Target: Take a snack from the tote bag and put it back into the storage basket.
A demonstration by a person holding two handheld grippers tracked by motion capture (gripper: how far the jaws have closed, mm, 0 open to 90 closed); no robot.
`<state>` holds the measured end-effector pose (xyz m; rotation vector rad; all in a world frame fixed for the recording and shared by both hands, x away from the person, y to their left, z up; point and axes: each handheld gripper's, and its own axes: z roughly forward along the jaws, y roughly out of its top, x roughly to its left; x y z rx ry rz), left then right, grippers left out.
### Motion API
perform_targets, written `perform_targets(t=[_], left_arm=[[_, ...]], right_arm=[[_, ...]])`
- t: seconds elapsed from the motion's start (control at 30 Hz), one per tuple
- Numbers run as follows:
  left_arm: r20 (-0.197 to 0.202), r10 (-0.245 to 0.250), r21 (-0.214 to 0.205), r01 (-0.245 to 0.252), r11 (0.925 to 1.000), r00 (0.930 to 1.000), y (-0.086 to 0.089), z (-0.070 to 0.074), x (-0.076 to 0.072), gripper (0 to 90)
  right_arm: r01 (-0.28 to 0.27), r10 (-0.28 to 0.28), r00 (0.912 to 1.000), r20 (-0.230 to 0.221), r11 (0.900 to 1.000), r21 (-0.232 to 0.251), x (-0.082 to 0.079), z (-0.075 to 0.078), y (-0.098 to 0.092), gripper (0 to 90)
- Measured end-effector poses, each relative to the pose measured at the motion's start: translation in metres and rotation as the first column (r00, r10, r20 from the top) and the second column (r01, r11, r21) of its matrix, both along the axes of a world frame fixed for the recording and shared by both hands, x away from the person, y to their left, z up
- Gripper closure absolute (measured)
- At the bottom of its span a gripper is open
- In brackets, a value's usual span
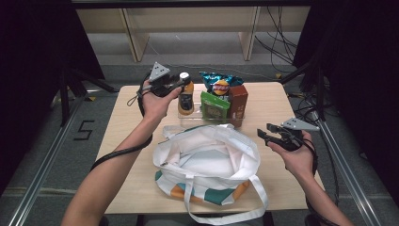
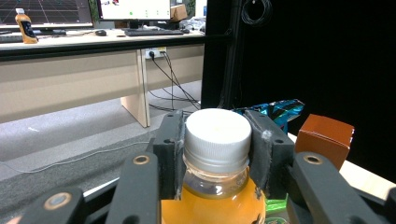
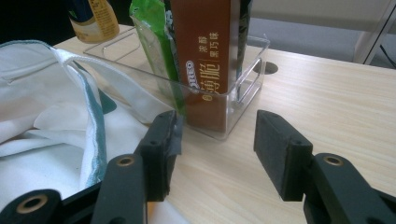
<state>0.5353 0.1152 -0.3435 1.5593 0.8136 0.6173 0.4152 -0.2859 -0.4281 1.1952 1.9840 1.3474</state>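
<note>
Left gripper (image 1: 181, 81) is clamping the white cap of the orange juice bottle (image 1: 186, 99), pads pressing both sides; bottle is standing in the clear tray (image 1: 188, 120) at the table's far side, beside the snack packs. Right gripper (image 1: 264, 133) is hovering with jaws apart, gripping nothing, just right of the white tote bag (image 1: 207, 155).

An orange juice bottle (image 1: 186, 96) with a white cap (image 2: 217, 136) stands upright at the upper middle of the high view. The cap is clamped between the left tool's (image 2: 217, 140) pads.
</note>
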Motion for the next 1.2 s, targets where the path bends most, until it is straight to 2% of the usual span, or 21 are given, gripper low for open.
perform_targets(t=[0.07, 0.1, 0.17, 0.3, 0.33, 0.37, 0.5, 0.63, 0.73, 0.83, 0.87, 0.9, 1.0, 1.03, 1.1, 1.2], left_arm=[[0.000, 0.000, 0.001, 0.000, 1.0000, 1.0000, 0.000, 0.000, 0.001, 58.9], [-0.001, -0.001, 0.002, 0.001, 1.0000, 1.0000, -0.001, -0.001, 0.001, 58.9], [-0.004, 0.001, 0.001, -0.001, 1.0000, 1.0000, -0.001, -0.001, 0.001, 58.9], [-0.007, 0.001, 0.006, -0.001, 1.0000, 1.0000, -0.002, -0.002, 0.003, 58.9], [-0.006, 0.000, 0.008, 0.000, 1.0000, 1.0000, -0.002, -0.002, 0.003, 58.9], [-0.007, 0.001, 0.008, -0.001, 1.0000, 1.0000, -0.002, -0.003, 0.004, 58.9], [-0.012, 0.005, 0.012, -0.005, 0.9999, 0.9999, -0.003, -0.005, 0.005, 58.9], [-0.015, 0.003, 0.014, -0.003, 0.9999, 0.9999, -0.004, -0.006, 0.006, 58.9], [-0.017, 0.002, 0.014, -0.002, 0.9999, 0.9998, -0.005, -0.007, 0.007, 58.9], [-0.021, 0.004, 0.015, -0.004, 0.9999, 0.9998, -0.006, -0.008, 0.008, 58.9], [-0.023, 0.004, 0.015, -0.004, 0.9999, 0.9997, -0.007, -0.008, 0.009, 58.9], [-0.021, 0.004, 0.020, -0.004, 0.9998, 0.9998, -0.007, -0.009, 0.009, 58.9], [-0.026, 0.007, 0.023, -0.007, 0.9997, 0.9996, -0.007, -0.010, 0.010, 58.9], [-0.026, 0.007, 0.023, -0.006, 0.9997, 0.9996, -0.007, -0.011, 0.010, 58.9], [-0.028, 0.007, 0.028, -0.006, 0.9996, 0.9996, -0.008, -0.012, 0.011, 58.9], [-0.031, 0.010, 0.029, -0.009, 0.9995, 0.9995, -0.008, -0.012, 0.011, 58.9]], right_arm=[[0.006, -0.006, 0.9999, -0.014, 0.9999, -0.009, -0.001, 0.001, 0.000, 50.3], [0.018, -0.018, 0.9998, 0.007, 0.9998, 0.003, 0.000, -0.001, 0.001, 50.2], [0.016, -0.016, 0.9999, 0.005, 0.9999, 0.001, 0.000, 0.000, 0.001, 50.2], [0.004, -0.004, 0.9999, -0.010, 1.0000, -0.001, -0.001, 0.001, 0.000, 50.3], [0.011, -0.011, 0.9996, -0.027, 0.9999, 0.004, -0.002, 0.002, 0.000, 50.2], [0.006, -0.006, 0.9999, -0.014, 1.0000, -0.003, -0.001, 0.001, 0.000, 50.2], [0.005, -0.005, 0.9997, -0.025, 1.0000, 0.002, -0.001, 0.002, -0.001, 50.2], [0.005, -0.005, 0.9998, -0.019, 0.9999, 0.010, -0.001, 0.001, 0.000, 50.2], [0.003, -0.003, 1.0000, -0.007, 0.9999, -0.010, -0.001, 0.000, -0.001, 50.2], [0.000, 0.000, 1.0000, 0.000, 1.0000, 0.000, 0.000, 0.000, 0.000, 50.2], [0.005, -0.005, 0.9999, -0.009, 0.9999, -0.009, -0.001, 0.001, -0.001, 50.2], [0.009, -0.009, 0.9996, -0.027, 1.0000, 0.003, -0.002, 0.001, 0.000, 50.2], [0.009, -0.009, 0.9996, -0.027, 1.0000, 0.002, -0.002, 0.001, 0.000, 50.2], [0.004, -0.004, 0.9999, -0.013, 0.9999, -0.011, -0.001, 0.001, -0.001, 50.2], [0.007, -0.006, 0.9996, -0.026, 0.9999, 0.012, -0.002, 0.001, 0.000, 50.2], [0.005, -0.005, 0.9997, -0.025, 0.9999, 0.011, -0.002, 0.001, 0.000, 50.2]])
